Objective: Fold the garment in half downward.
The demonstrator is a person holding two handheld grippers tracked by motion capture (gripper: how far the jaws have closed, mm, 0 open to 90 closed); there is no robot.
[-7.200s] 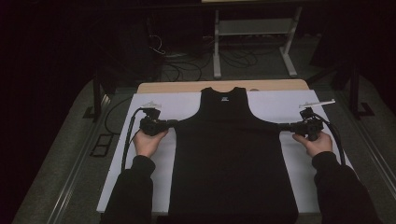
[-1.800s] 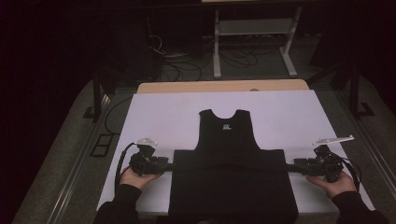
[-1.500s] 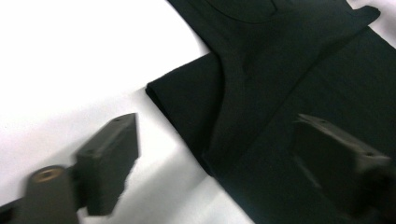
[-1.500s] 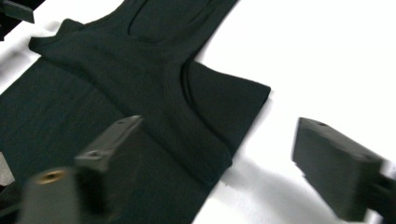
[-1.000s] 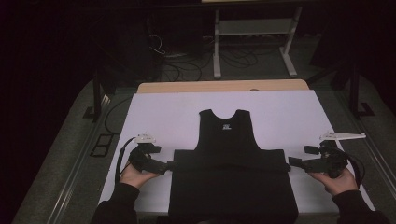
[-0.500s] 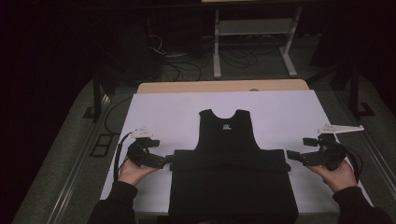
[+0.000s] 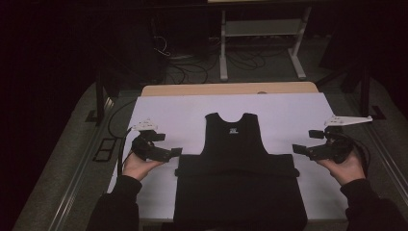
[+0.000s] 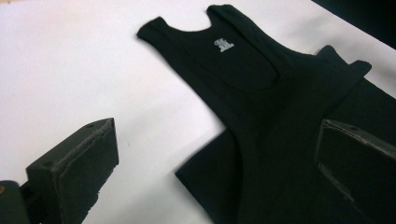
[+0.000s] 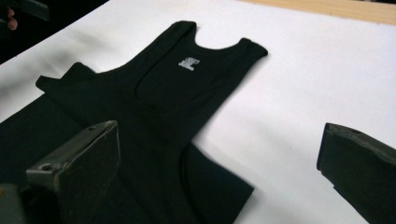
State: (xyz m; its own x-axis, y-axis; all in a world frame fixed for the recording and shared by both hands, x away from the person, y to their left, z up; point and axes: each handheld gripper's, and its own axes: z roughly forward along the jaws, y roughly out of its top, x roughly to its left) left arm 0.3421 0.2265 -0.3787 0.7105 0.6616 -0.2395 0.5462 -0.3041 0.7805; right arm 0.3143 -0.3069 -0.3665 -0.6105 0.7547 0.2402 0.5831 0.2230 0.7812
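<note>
A black tank top lies on the white table cover, its upper half with neck and straps folded down over the wider lower half. A small white label sits below the neckline. My left gripper hovers just off the fold's left end, open and holding nothing. My right gripper hovers off the fold's right end, also open and holding nothing. In the left gripper view the tank top spreads beyond the wide-apart jaws. In the right gripper view the tank top lies between and beyond them.
The wooden table edge shows past the white cover. Behind the table stand a white metal frame and loose cables on the dark floor. The garment's lower half reaches the near table edge.
The upper half was drawn toward me and folded down. Since 1.8 s ago both grippers have let go of the fold's ends and moved outward and away.
</note>
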